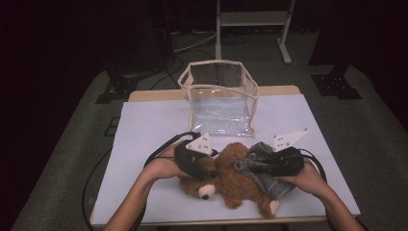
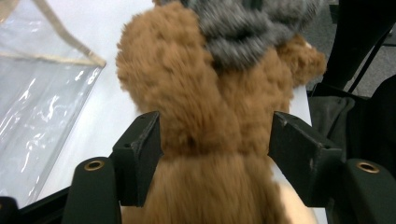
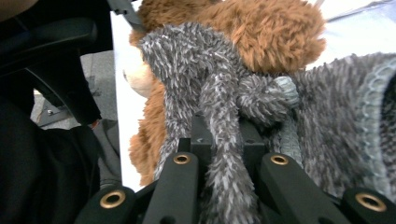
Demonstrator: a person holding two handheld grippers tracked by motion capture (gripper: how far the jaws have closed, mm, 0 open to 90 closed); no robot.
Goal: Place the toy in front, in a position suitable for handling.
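Brown plush teddy bear (image 1: 231, 175) lies on its back at the near middle of the white worktop (image 1: 144, 130), head toward 7 o'clock, with a grey fuzzy knitted garment (image 1: 262, 166) draped over its body on the 3 o'clock side.

My left hand-held gripper (image 2: 215, 135) straddles the bear's body just past its head; the jaws stand apart on either side of the fur, the left pad brushing the pile, the right one clear of it, so I read no squeeze there. My right hand-held gripper (image 3: 224, 140) is closed tight on a narrow strip of the grey garment, probably a sleeve or tie, which runs up between its jaws and over the bear.

I judge both things light and very soft: the bear will squash and sag under a pinch, so a hold across the torso or a limb should serve best, while the garment stretches and can slip off the fur if pulled by its loose strip alone. A fold of the thicker ribbed edge looks a safer hold.

At 12 o'clock, well apart from the bear, stands a clear plastic bag with cream trim (image 1: 219, 96), upright, its top open, with nothing inside as far as I can see.
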